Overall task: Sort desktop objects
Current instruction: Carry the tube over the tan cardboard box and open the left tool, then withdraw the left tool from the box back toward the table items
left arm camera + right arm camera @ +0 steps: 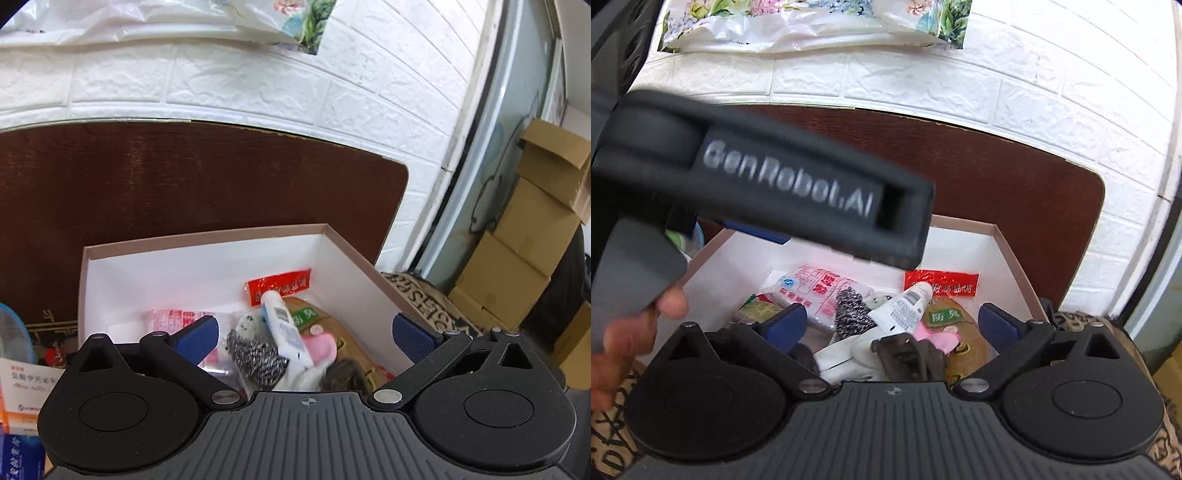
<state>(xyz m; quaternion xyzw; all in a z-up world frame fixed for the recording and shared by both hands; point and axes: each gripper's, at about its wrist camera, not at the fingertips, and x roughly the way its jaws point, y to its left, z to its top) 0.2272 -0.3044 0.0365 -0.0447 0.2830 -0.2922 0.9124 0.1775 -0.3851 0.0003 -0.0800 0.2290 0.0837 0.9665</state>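
An open box (207, 240) with white inside walls sits on the brown table (184, 177). It holds a white tube (284, 328), a steel wool scrubber (255, 354), a red packet (279, 286), a pink-printed bag (170, 319), a pink and white glove (321, 347) and a brown bag with a green label (306, 315). My left gripper (304, 338) is open and empty above these things. My right gripper (894, 326) is open and empty above the same box (1012, 251), over the tube (908, 304) and a dark clip (905, 354).
The left gripper's black body (768, 188), held by a hand (635, 328), crosses the right wrist view above the box. Booklets and packets (22, 387) lie left of the box. Cardboard boxes (528, 229) stack at the right. A white brick wall (258, 85) stands behind the table.
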